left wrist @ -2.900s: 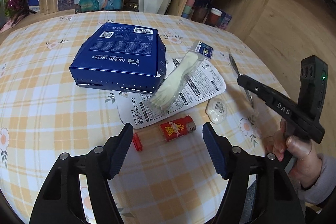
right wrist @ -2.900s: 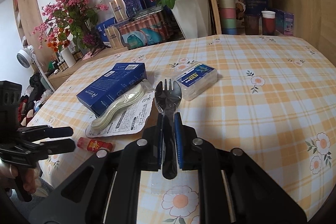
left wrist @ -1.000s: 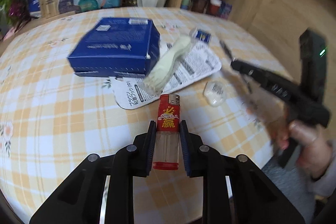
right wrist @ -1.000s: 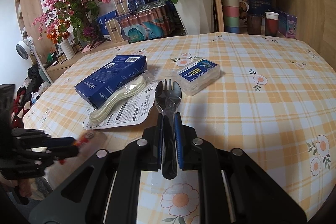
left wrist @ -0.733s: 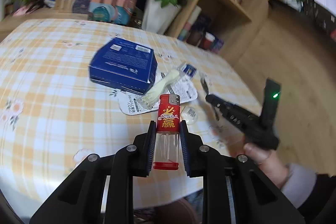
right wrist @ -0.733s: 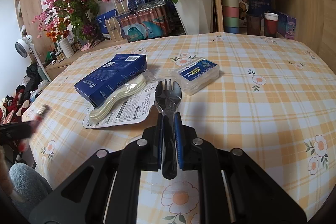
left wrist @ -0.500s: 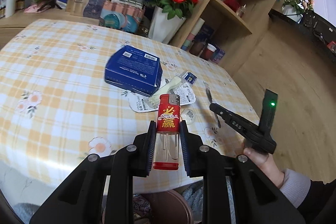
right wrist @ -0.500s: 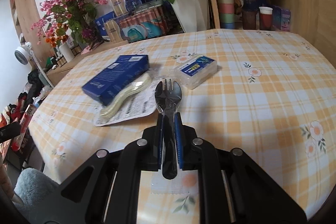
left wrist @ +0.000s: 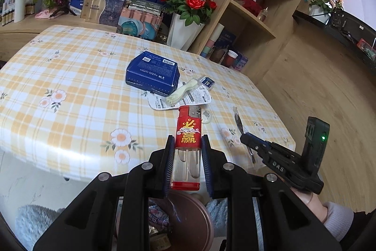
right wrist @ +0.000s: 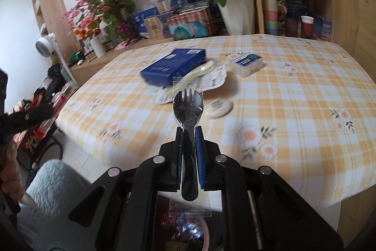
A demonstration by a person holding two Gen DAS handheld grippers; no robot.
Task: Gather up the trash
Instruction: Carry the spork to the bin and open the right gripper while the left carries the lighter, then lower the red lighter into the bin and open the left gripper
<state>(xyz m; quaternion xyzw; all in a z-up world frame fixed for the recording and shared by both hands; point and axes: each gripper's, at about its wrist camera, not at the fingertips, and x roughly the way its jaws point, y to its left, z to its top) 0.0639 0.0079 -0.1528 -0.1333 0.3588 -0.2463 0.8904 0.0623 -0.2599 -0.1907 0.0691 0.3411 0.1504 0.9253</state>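
Note:
My left gripper [left wrist: 186, 145] is shut on a red lighter [left wrist: 188, 133] and holds it off the near table edge, above a brown trash bin [left wrist: 188, 222] with wrappers inside. My right gripper [right wrist: 189, 133] is shut on a wrapped black plastic spork [right wrist: 188, 107], also held off the table over the bin [right wrist: 204, 237]. On the checked table lie a blue coffee box [left wrist: 152, 72], a pale wrapped spoon [left wrist: 182, 93] on a white printed packet [left wrist: 192, 100], a small round white sachet [right wrist: 217, 107] and a small clear box [right wrist: 246, 62].
A white vase of red roses [left wrist: 185, 32] and stacked boxes [left wrist: 112, 6] stand behind the table. A wooden shelf unit [left wrist: 253, 11] with cups is at the right. A grey fluffy cushion [right wrist: 54, 194] lies below the table edge.
My left gripper closed on the lighter, lifted it and pulled back off the table over the bin. My right gripper, still holding the spork, has also drawn back past the table edge.

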